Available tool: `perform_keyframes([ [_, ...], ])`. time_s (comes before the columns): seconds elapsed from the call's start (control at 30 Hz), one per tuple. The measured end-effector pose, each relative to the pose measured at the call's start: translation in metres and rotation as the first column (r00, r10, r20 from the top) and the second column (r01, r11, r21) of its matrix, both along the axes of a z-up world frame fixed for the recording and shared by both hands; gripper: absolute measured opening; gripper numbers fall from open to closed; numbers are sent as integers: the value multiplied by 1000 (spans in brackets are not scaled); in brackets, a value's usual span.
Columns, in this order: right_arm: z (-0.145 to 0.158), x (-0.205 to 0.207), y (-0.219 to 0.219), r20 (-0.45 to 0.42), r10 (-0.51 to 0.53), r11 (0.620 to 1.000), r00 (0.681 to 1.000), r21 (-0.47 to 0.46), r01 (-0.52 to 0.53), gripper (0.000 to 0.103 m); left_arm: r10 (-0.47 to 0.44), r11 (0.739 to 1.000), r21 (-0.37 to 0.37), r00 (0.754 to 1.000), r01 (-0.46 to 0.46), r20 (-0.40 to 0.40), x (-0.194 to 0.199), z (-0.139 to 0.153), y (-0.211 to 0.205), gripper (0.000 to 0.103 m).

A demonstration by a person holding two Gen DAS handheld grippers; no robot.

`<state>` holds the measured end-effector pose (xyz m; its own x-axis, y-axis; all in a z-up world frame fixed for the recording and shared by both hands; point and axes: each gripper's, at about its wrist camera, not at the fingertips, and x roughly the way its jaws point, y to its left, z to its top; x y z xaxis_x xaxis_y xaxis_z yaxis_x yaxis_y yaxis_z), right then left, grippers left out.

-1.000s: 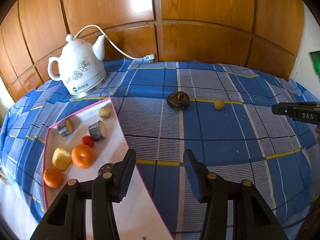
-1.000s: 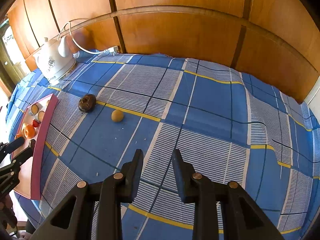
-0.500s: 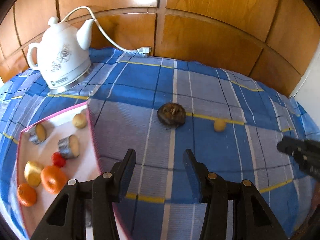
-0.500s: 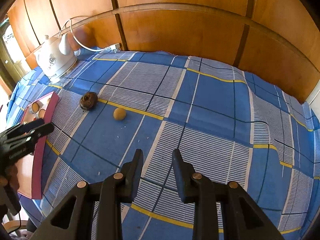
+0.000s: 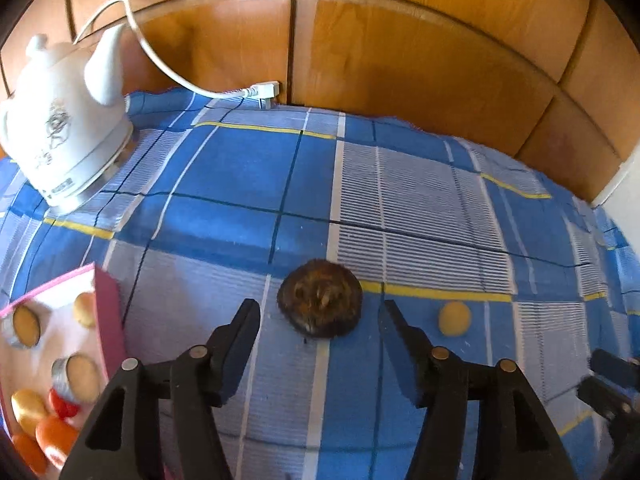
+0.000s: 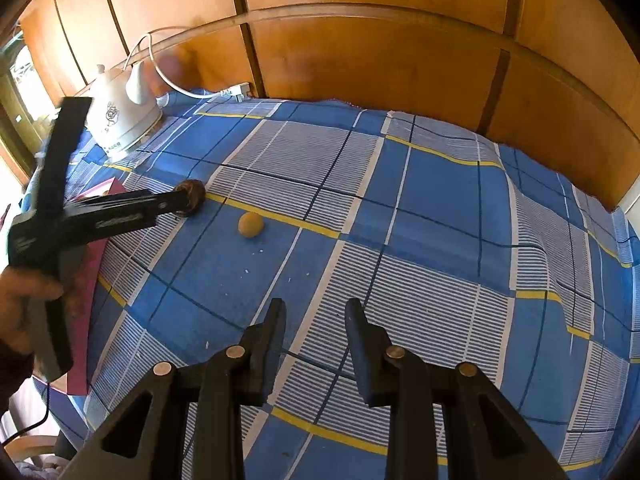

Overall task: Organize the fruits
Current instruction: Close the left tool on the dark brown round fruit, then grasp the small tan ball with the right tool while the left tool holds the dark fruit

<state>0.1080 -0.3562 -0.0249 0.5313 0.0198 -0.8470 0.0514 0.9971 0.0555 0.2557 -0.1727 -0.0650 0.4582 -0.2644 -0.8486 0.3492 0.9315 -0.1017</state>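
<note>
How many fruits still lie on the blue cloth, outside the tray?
2: a dark brown fruit ahead of the left claw, and a small yellow fruit to its right.

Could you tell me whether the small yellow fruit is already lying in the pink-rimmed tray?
No, the small yellow fruit lies on the blue checked cloth, apart from the tray.

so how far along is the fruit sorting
Done: several fruits already lie on the tray, including oranges and a red one. In hand: the left gripper, empty, has just been opening its fingers, lined up on the dark brown fruit. Left: that fruit and the small yellow fruit still on the cloth. The right gripper is empty.
</note>
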Motion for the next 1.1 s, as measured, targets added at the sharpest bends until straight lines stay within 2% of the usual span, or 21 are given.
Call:
perform_keyframes([
  [0.13,-2,1,0,-5,-2,1000,1000,7,2,31,6,1000,17,999,-5,-33,15,-16,-9,62],
  [0.23,-3,1,0,-11,-2,1000,1000,4,2,31,-15,999,47,1000,15,4,18,-21,-14,51],
  [0.33,-5,1,0,-11,0,1000,1000,3,0,31,-16,1000,15,1000,16,-3,11,-18,-10,51],
  [0.57,-12,1,0,-34,-2,1000,999,-17,1,31,-59,998,-16,997,59,50,-51,1,5,51],
  [0.77,-28,3,3,-90,11,1000,996,-28,-13,31,-77,996,-34,994,80,79,-106,11,24,51],
  [1.1,-52,12,8,-185,40,993,982,113,-19,31,-126,991,-41,987,131,100,-162,17,48,51],
])
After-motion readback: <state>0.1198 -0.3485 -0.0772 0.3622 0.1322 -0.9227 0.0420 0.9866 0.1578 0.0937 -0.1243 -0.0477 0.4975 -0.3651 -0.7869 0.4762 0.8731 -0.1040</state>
